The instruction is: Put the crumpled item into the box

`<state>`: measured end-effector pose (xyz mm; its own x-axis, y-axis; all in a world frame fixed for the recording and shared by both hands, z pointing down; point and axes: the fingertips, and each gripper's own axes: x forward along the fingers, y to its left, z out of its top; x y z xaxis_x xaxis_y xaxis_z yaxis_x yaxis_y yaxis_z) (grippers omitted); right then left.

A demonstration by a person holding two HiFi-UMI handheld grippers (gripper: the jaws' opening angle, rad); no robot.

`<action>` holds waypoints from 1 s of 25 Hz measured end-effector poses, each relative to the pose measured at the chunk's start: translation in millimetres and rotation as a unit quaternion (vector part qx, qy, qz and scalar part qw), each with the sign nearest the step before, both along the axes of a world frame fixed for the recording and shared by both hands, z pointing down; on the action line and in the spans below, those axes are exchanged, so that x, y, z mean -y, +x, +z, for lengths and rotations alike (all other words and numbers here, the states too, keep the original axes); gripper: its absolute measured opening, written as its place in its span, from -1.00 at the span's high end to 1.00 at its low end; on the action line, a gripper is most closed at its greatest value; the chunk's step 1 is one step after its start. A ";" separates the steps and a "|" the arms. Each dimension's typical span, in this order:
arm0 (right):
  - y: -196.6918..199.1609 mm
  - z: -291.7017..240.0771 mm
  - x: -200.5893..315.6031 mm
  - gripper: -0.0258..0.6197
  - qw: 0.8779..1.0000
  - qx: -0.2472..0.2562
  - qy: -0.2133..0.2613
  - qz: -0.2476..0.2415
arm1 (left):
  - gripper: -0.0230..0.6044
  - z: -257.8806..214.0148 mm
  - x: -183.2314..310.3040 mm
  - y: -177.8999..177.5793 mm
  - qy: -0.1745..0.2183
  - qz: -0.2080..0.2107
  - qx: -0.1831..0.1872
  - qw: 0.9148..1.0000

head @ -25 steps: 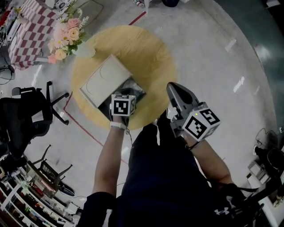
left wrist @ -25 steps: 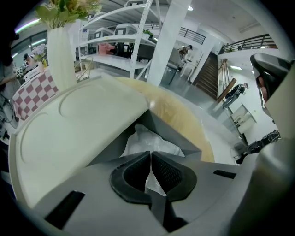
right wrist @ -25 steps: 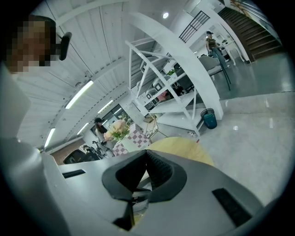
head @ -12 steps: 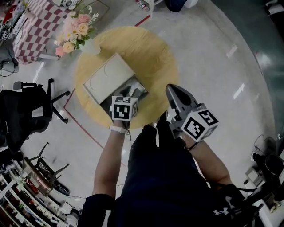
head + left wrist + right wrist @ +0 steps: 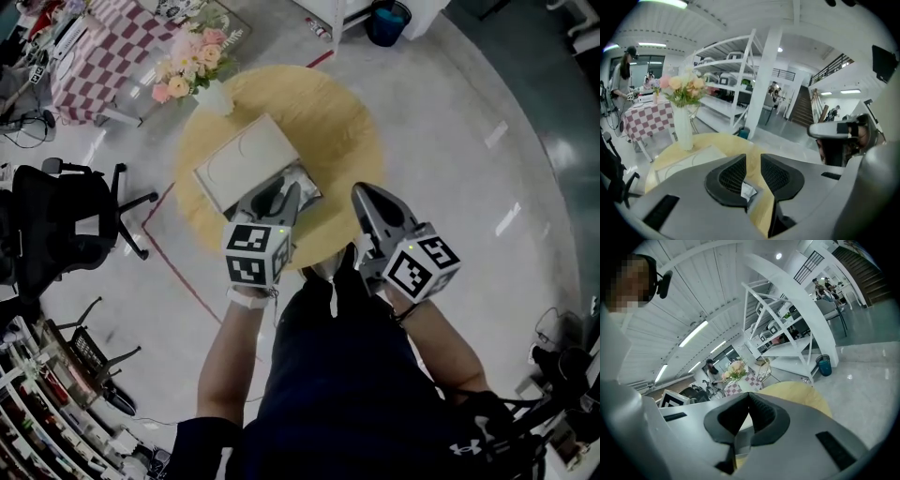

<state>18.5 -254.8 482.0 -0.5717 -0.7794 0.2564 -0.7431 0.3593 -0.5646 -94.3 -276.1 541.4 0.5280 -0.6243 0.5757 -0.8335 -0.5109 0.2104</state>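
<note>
A box stands on the round yellow table (image 5: 347,122), its white lid (image 5: 246,161) folded open to the left. A pale crumpled item (image 5: 306,180) lies in the dark inside of the box. My left gripper (image 5: 278,192) hovers over the near side of the box. Its jaws stand apart and are closing, with nothing between them. In the left gripper view, the crumpled item (image 5: 749,191) shows through the gap of that gripper (image 5: 753,157), lower down. My right gripper (image 5: 364,195) is held over the table's near right edge, shut and empty, and its fingertips (image 5: 749,395) meet.
A white vase of pink and yellow flowers (image 5: 192,66) stands at the table's far left edge, beside the lid. A black office chair (image 5: 56,225) is left of the table, a checked table (image 5: 103,56) behind it. White shelving and a blue bin (image 5: 386,21) stand beyond.
My left gripper has lifted out of the box and drawn back toward me, its jaws now apart. The crumpled item stays in the box. The right gripper has hardly moved.
</note>
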 end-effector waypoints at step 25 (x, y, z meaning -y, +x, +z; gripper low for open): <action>-36.1 -101.2 -23.7 0.91 0.992 -0.019 0.118 -0.036 | 0.87 -168.2 -51.9 -8.6 0.169 -0.020 -0.121 0.978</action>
